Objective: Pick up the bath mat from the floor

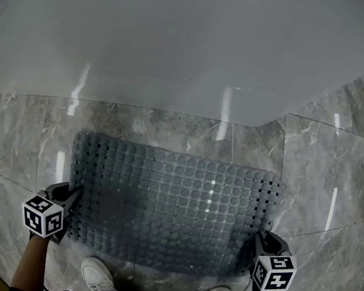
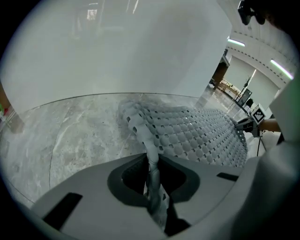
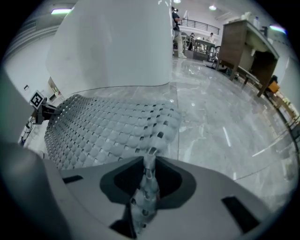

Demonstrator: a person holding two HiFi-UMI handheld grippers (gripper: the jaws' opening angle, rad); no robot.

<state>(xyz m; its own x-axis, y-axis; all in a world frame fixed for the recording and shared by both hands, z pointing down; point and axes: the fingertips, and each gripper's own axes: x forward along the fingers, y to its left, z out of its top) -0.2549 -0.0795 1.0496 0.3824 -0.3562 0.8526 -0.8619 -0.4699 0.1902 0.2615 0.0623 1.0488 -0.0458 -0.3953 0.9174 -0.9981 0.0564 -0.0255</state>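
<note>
A grey perforated rubber bath mat (image 1: 170,204) spans the marble floor between my two grippers, its near edge lifted and bowed. My left gripper (image 1: 71,208) is shut on the mat's near left corner; in the left gripper view the mat's edge (image 2: 152,176) is pinched between the jaws (image 2: 154,187). My right gripper (image 1: 259,243) is shut on the near right corner, and the right gripper view shows the folded edge (image 3: 147,185) squeezed in the jaws (image 3: 146,190). The mat (image 3: 108,131) stretches from it toward the other gripper (image 3: 40,105).
A white wall (image 1: 184,34) rises just beyond the mat's far edge. The person's white shoes (image 1: 98,274) stand right behind the mat. Grey marble floor (image 1: 339,177) extends to the right, with a wooden counter (image 3: 246,42) far off.
</note>
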